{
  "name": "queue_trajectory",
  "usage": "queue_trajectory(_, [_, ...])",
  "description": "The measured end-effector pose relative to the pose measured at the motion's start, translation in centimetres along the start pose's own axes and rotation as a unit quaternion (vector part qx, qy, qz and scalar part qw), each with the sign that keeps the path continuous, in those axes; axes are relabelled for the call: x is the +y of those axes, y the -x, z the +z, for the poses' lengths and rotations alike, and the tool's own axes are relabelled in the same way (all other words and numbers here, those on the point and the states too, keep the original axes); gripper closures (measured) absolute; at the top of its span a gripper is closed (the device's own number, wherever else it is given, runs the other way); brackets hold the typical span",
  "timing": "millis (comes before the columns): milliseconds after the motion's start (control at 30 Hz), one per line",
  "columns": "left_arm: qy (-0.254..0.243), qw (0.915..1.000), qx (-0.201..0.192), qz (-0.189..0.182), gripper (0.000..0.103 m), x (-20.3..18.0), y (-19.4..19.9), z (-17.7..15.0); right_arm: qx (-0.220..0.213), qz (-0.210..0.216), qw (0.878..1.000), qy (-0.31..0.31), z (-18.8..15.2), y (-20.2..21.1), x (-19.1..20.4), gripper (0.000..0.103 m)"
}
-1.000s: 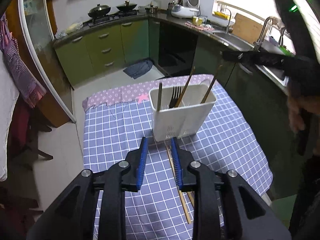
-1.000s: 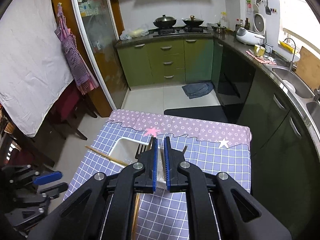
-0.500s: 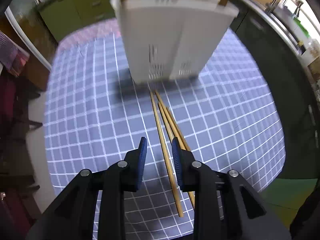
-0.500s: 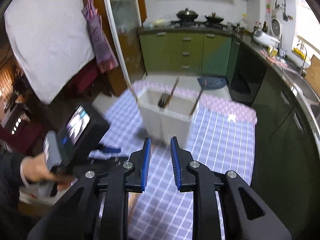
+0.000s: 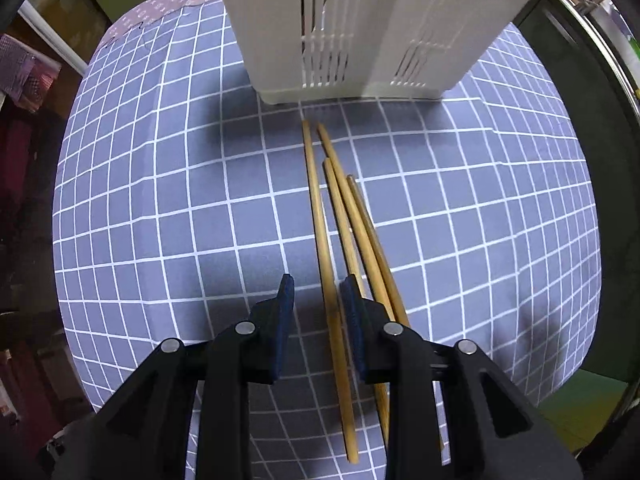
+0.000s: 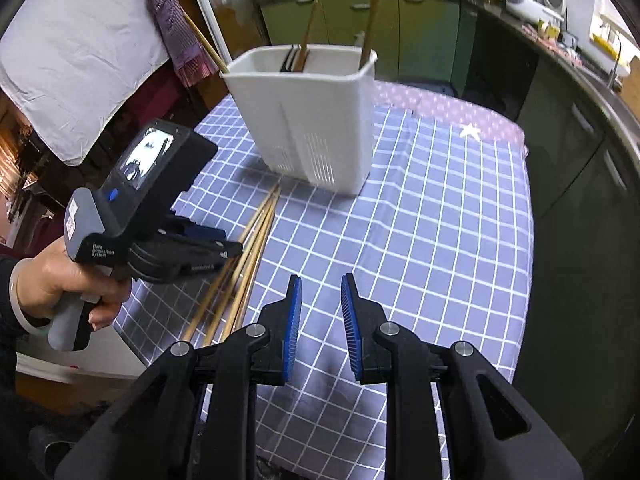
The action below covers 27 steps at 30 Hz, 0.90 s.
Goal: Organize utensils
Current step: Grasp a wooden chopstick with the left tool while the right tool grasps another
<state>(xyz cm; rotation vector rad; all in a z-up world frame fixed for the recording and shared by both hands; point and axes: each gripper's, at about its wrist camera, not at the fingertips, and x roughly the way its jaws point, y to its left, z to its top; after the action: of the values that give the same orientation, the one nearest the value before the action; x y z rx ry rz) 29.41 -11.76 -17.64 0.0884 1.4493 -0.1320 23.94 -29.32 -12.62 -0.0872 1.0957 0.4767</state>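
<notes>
Several wooden chopsticks point(image 5: 340, 216) lie side by side on the blue checked tablecloth point(image 5: 160, 200), in front of a white utensil holder point(image 5: 360, 28). My left gripper point(image 5: 318, 298) is open and low over them, its jaws standing either side of the leftmost chopstick point(image 5: 320, 224). In the right wrist view the holder point(image 6: 308, 116) stands upright with chopsticks and dark utensils in it. The loose chopsticks point(image 6: 244, 264) lie under the left gripper point(image 6: 192, 240). My right gripper point(image 6: 320, 308) is open and empty above the cloth, right of the chopsticks.
The table's near edge runs just below the chopstick ends point(image 5: 352, 460). Dark kitchen cabinets point(image 6: 580, 160) and a counter stand to the right. A white sheet point(image 6: 72, 48) and hanging cloth are to the left of the table.
My left gripper has dropped low toward the chopsticks, which now lie between and beside its jaws. My right gripper has opened, pulled back from the holder and come lower over the cloth.
</notes>
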Motion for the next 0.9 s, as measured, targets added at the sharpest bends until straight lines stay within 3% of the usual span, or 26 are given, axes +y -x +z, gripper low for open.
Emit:
queue_trajectory(300, [0.0, 0.9999, -0.005, 0.011, 0.084, -0.3, -0.8, 0.8, 0.013, -0.003, 1.0, 0.003, -0.3, -0.7, 0.3, 0.079])
queue_trajectory(367, [-0.002, 0.9999, -0.006, 0.009, 0.095, -0.3, -0.6, 1.0, 0.016, -0.003, 1.0, 0.005, -0.3, -1.0, 0.6, 0.079])
queue_trajectory(533, [0.002, 0.9999, -0.016, -0.006, 0.096, 1.5, 0.3, 0.2, 0.039, -0.001, 0.999, 0.017, -0.3, -2.6, 1.8, 0.079])
queue_trajectory(733, [0.0, 0.9965, -0.083, -0.009, 0.096, 3.9, 4.5, -1.6, 0.09, 0.026, 0.995, 0.019, 0.1, -6.9, 3.2, 0.079])
queue_trajectory(900, [-0.001, 0.9865, -0.163, -0.012, 0.096, 5.4, 8.9, -4.3, 0.122, 0.04, 0.991, 0.027, 1.1, -10.3, 5.2, 0.079])
